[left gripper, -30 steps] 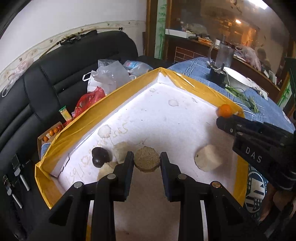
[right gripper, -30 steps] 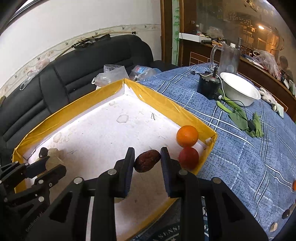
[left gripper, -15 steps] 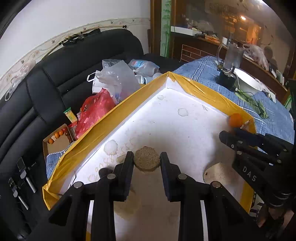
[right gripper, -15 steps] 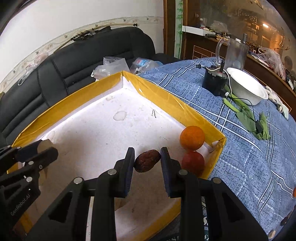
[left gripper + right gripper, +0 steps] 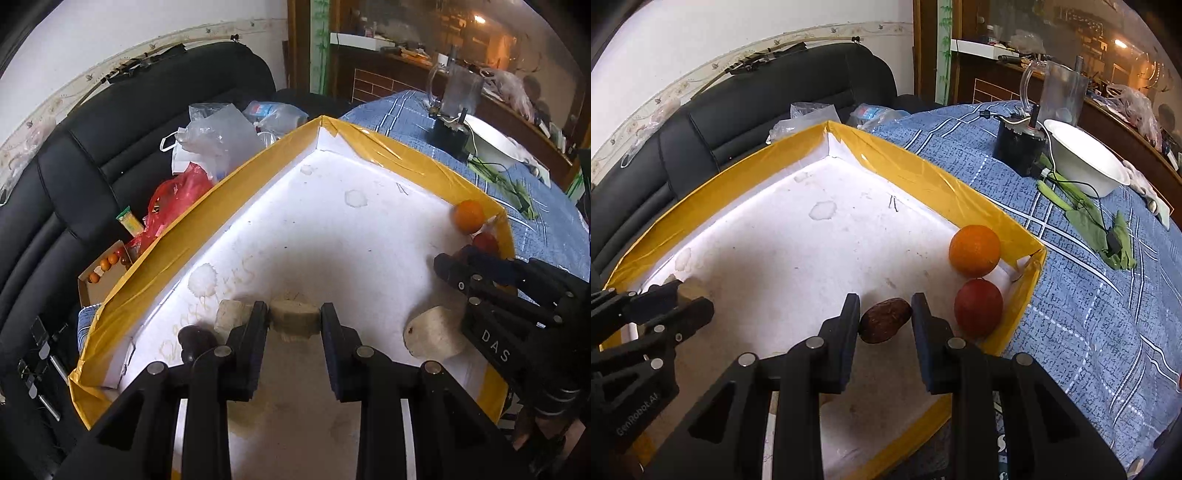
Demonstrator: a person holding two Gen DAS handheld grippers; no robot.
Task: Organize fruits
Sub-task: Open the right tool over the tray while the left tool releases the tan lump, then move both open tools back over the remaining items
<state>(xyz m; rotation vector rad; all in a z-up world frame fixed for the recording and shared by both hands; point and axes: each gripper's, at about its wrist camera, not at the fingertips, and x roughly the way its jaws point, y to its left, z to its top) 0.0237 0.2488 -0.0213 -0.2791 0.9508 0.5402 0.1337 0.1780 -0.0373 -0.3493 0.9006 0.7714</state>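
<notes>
Gripping a pale, rough-topped round slice point(image 5: 294, 319), left gripper point(image 5: 294, 321); right gripper point(image 5: 885, 320) clamping a wrinkled brown date point(image 5: 884, 320) beside orange point(image 5: 974, 250).

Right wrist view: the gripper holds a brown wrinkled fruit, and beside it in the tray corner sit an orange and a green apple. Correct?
Not quite. In the right wrist view the fruit below the orange is red, not green. The rest stands: the right gripper holds the brown wrinkled fruit near the tray corner.
</notes>
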